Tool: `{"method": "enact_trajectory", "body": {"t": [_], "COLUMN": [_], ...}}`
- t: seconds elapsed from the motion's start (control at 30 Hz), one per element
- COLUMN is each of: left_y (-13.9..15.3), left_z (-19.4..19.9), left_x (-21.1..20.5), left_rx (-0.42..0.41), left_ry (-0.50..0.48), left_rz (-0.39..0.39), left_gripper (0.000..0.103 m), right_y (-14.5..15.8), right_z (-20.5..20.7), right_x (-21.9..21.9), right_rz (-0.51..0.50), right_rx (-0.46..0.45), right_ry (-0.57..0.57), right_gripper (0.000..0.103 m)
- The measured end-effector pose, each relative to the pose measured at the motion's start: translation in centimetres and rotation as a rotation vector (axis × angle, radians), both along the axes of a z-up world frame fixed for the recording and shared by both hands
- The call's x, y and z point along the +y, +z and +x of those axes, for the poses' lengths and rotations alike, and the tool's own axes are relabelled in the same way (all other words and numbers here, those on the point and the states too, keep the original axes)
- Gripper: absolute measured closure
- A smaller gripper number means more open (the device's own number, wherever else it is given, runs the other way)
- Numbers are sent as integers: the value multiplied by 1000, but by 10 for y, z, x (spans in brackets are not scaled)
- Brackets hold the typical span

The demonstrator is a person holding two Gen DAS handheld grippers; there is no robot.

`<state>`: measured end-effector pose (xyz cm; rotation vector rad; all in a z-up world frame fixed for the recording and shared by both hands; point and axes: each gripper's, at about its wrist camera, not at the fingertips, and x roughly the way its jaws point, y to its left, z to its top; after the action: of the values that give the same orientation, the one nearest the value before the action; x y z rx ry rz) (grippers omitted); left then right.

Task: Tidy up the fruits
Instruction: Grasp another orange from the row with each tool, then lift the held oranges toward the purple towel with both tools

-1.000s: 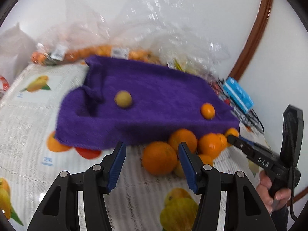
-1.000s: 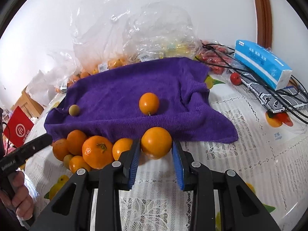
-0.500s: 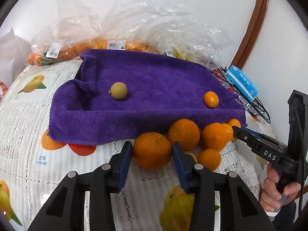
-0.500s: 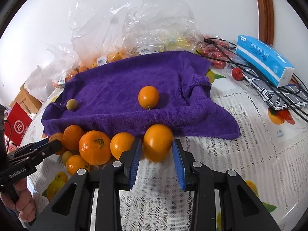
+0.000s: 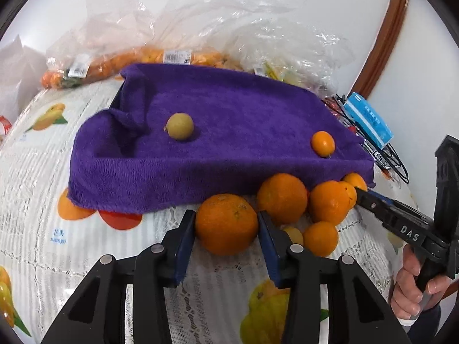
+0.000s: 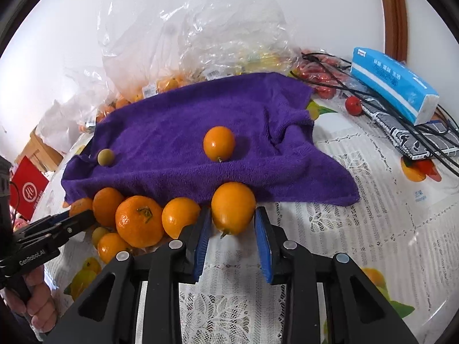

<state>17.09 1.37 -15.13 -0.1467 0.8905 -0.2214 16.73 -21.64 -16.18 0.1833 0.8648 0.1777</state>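
Note:
A purple towel (image 5: 229, 132) lies on the table and bears a small yellow-green fruit (image 5: 180, 126) and a small orange (image 5: 323, 144). Several oranges sit in a heap at its front edge. My left gripper (image 5: 226, 226) is shut on a large orange (image 5: 226, 223) at the left end of the heap. My right gripper (image 6: 233, 223) is shut on a smooth orange (image 6: 233, 211) at the right end of the heap and also shows in the left wrist view (image 5: 370, 200). The towel (image 6: 200, 143), its orange (image 6: 219, 143) and the small fruit (image 6: 106, 157) show in the right wrist view.
Clear plastic bags of fruit (image 6: 200, 43) stand behind the towel. A blue tissue pack (image 6: 393, 83), black cables (image 6: 373, 97) and a red tomato (image 6: 354, 105) lie at the right. A red box (image 6: 25, 189) is at the left. The table has a lace cloth (image 6: 373, 229).
My left gripper has closed from wide open onto the large orange. My right gripper has kept its hold on the smooth orange and shifted little.

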Motion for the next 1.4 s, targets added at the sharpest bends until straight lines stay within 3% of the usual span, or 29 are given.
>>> {"method": "enact_trajectory", "body": {"t": [0.13, 0.5, 0.93, 1.4], "left_y": [-2, 0, 13, 15], "left_z": [0, -4, -12, -18], "left_x": [-4, 4, 15, 7], "left_rx": [-1, -24, -91, -128], "left_ry": [-2, 3, 22, -6], "left_rz": [21, -29, -98, -55], "left_gripper": [61, 62, 62, 62], "right_y": [-3, -4, 13, 29], "right_z": [3, 3, -11, -23], "right_x": [6, 1, 0, -2], "right_rz": [-30, 18, 66, 129], "right_rx": [24, 26, -97, -196], "right_ry": [10, 3, 42, 77], "right_gripper": [70, 71, 71, 71]}}
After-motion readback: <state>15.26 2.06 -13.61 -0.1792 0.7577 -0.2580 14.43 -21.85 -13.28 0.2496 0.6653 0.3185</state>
